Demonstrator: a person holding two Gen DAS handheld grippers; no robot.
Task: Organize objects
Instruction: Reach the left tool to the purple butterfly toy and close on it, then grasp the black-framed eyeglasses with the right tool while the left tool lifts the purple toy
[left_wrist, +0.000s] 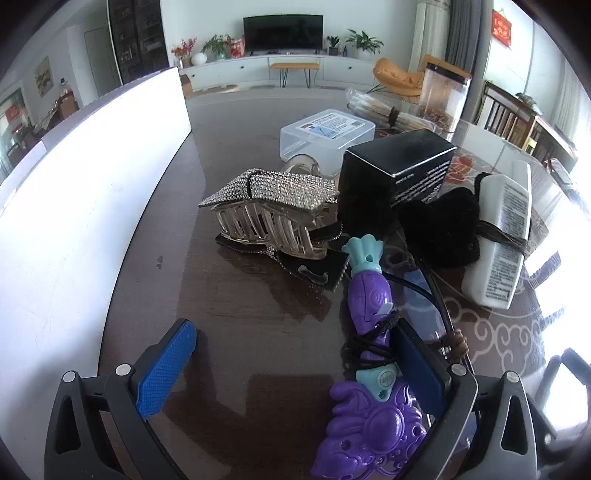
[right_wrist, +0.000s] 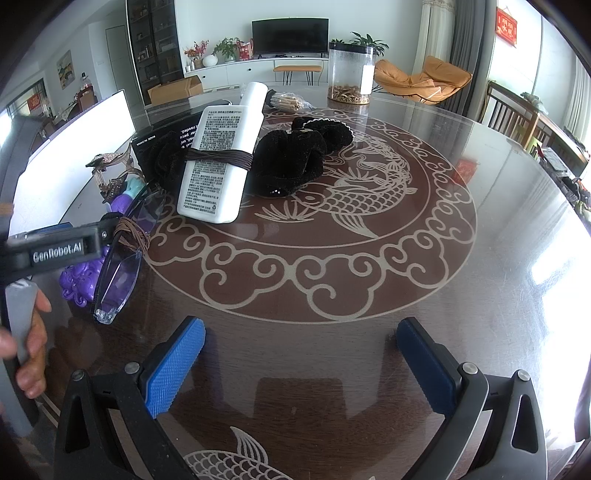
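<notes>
My left gripper (left_wrist: 295, 365) is open; a purple and teal toy wand (left_wrist: 369, 332), wrapped with black hair ties, lies against the inside of its right finger. Ahead lie a rhinestone hair claw (left_wrist: 273, 210), a black box (left_wrist: 391, 166), a black scrunchie (left_wrist: 443, 225) and a white bottle (left_wrist: 502, 229) bound with a brown cord. My right gripper (right_wrist: 299, 365) is open and empty over the fish-patterned glass table (right_wrist: 369, 258). In the right wrist view I see the white bottle (right_wrist: 221, 155), black scrunchies (right_wrist: 295, 155), the purple toy (right_wrist: 81, 280), clear glasses (right_wrist: 118, 269) and the left gripper (right_wrist: 55, 247).
A tall white panel (left_wrist: 92, 206) stands along the left. A clear plastic box (left_wrist: 325, 133), a bundle of sticks (left_wrist: 384, 110) and a clear jar (right_wrist: 349, 74) stand at the far side. Chairs stand at the right.
</notes>
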